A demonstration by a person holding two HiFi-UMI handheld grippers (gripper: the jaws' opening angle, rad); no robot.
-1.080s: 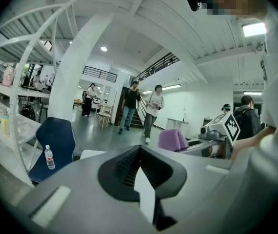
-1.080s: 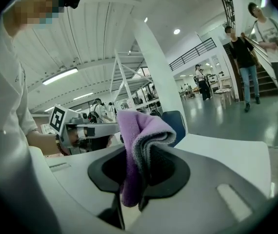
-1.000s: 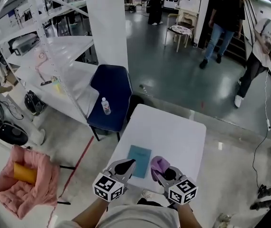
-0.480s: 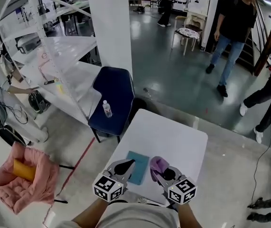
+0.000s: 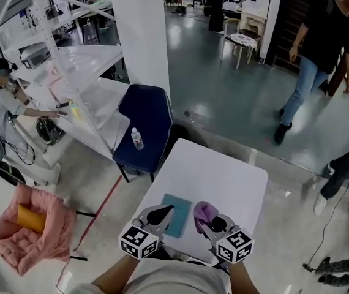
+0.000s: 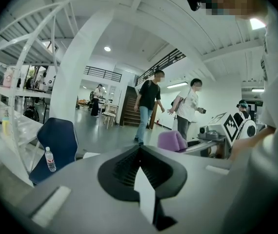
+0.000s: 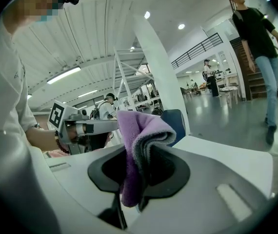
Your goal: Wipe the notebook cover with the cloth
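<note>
On the white table point(image 5: 223, 170), close to its near edge, the teal notebook point(image 5: 179, 207) lies flat and closed, between the two grippers as the head view shows them. Left gripper point(image 5: 166, 209): jaws pressed together, nothing between them. Its tip overlaps the notebook's near-left corner in the head view; contact unclear. Right gripper point(image 5: 202, 220): jaws clamped on a folded purple cloth point(image 5: 204, 211), which bulges up and forward past the jaw tips. Cloth sits just beside the notebook's right edge; cannot tell if it touches the cover. Behind the table stands a blue chair point(image 5: 144, 118) with a water bottle point(image 5: 137, 138) on its seat.
</note>
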